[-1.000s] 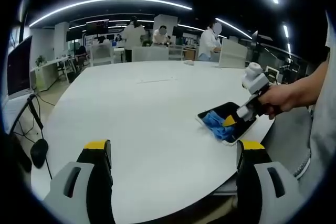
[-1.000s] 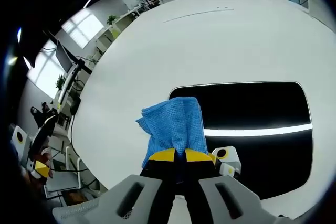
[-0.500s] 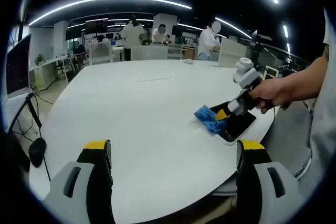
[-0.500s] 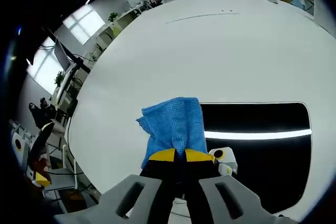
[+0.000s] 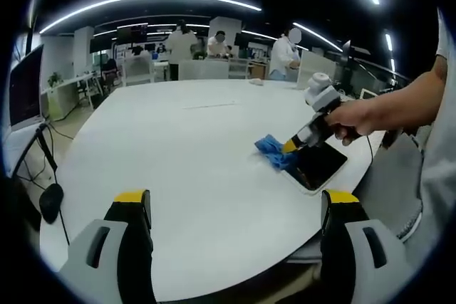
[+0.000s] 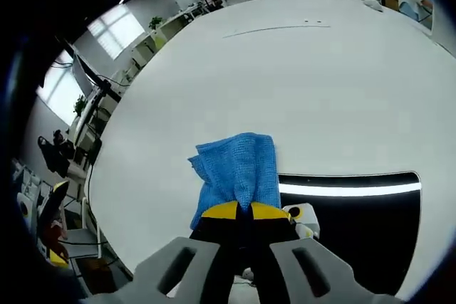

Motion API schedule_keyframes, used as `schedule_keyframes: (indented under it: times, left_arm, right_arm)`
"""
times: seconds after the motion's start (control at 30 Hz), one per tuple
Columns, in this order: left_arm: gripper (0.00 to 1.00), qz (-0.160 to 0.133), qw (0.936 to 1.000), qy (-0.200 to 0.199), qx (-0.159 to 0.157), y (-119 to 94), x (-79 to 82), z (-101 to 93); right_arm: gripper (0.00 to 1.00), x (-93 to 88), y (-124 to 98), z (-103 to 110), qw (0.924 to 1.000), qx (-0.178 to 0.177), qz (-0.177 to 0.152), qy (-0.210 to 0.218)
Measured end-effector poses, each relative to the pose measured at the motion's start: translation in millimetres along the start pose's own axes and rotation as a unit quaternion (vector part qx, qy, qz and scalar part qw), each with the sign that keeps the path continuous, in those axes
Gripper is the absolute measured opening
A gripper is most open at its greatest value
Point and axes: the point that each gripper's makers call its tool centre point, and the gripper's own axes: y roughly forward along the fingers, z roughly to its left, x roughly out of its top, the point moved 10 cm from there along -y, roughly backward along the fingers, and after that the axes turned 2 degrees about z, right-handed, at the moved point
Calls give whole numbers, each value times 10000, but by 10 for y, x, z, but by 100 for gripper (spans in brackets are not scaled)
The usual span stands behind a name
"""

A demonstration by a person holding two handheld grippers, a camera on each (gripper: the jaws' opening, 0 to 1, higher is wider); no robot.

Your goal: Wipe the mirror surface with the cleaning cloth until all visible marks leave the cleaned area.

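Observation:
A dark rectangular mirror (image 5: 318,164) (image 6: 356,226) lies flat near the white table's right edge. My right gripper (image 6: 243,211) (image 5: 291,147) is shut on a blue cleaning cloth (image 6: 239,169) (image 5: 273,152). The cloth lies past the mirror's far-left edge, mostly on the white table (image 6: 285,76). A person's hand (image 5: 360,120) holds that gripper. My left gripper (image 5: 235,208) hovers open over the table's near side, well left of the mirror, nothing between its jaws. A light strip reflects in the mirror.
The large round white table (image 5: 185,147) stretches far ahead. Several people (image 5: 286,53) stand at desks beyond it. Monitors (image 5: 25,90) and cables hang off the table's left side. A grey chair (image 5: 399,183) stands beyond the right edge.
My right gripper has dragged the blue cloth across the mirror toward its far-left edge and partly onto the table. The left gripper has stayed put.

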Motion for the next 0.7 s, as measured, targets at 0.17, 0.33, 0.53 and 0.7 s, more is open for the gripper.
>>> schedule_keyframes:
  times: [0.17,0.33,0.53,0.7]
  left_arm:
    - [99,3,10000,-3,20,-11,27,-30]
    - [99,-4,10000,-11,52,-11,30,-19]
    - [99,-6,10000,-11,53,-5,26,-14]
    - [99,-11,10000,-15,60,-3,32,-4]
  right_arm:
    - [0,109,62,-18,9999,18,-57,-105]
    - [0,196,80,-15,9997,31,46,-250]
    - [0,274,144,-26,9998,5,47,-201]
    - [0,248,153,-14,9991,-54,-42,-429]
